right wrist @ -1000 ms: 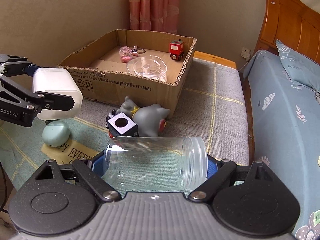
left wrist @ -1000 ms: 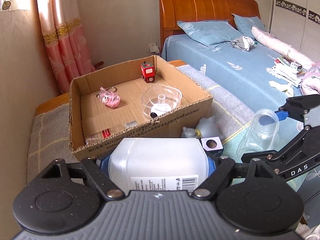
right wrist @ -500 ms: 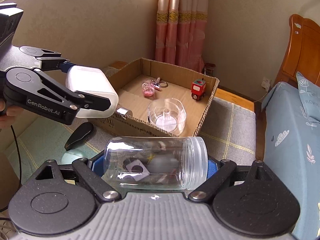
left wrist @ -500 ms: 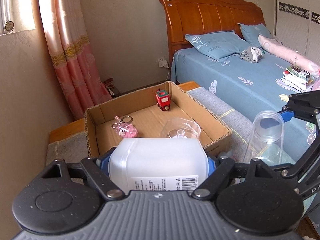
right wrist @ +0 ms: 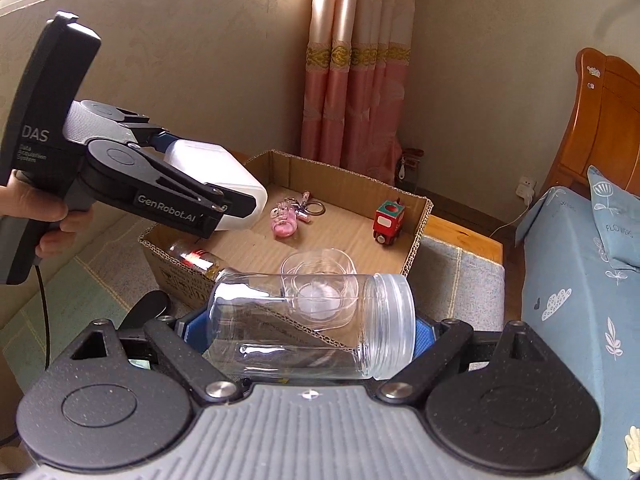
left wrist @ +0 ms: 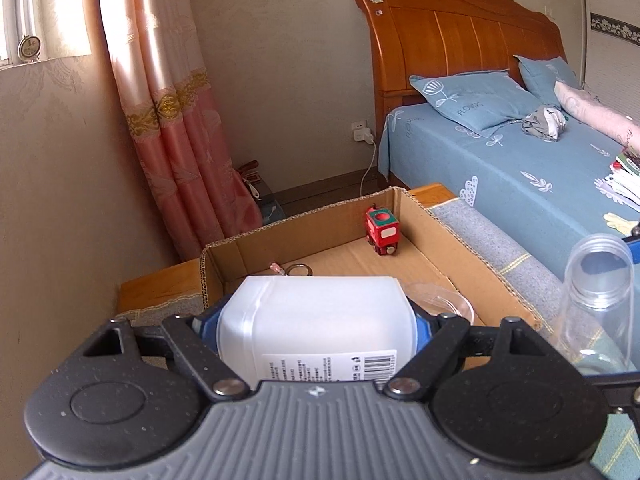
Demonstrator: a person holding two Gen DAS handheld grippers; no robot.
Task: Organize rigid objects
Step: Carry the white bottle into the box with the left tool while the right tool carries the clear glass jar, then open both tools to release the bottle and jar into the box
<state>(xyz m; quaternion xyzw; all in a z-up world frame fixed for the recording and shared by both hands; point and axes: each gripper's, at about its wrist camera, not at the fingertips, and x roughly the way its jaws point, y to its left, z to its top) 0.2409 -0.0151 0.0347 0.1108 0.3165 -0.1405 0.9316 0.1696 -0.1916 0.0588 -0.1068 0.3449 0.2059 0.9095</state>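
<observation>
I've got the box (right wrist: 416, 216) on the bench beside the bed (left wrist: 520, 168). In it: toy train (right wrist: 388, 220) at far right corner, keychain (right wrist: 294, 216) mid-left, dish (right wrist: 320, 280) at near edge, small bottle (right wrist: 196, 258) in near left corner.

Low wooden bench (right wrist: 468, 238) by the bed, covered with a grey plaid mat (right wrist: 460, 280). Cardboard box (right wrist: 418, 236) sits directly on the mat. Black object (right wrist: 146, 308) lies on the mat just beside the box's near corner. Bed (left wrist: 520, 176) alongside: blue sheet, blue pillow (left wrist: 476, 100), crumpled cloth (left wrist: 544, 122).
</observation>
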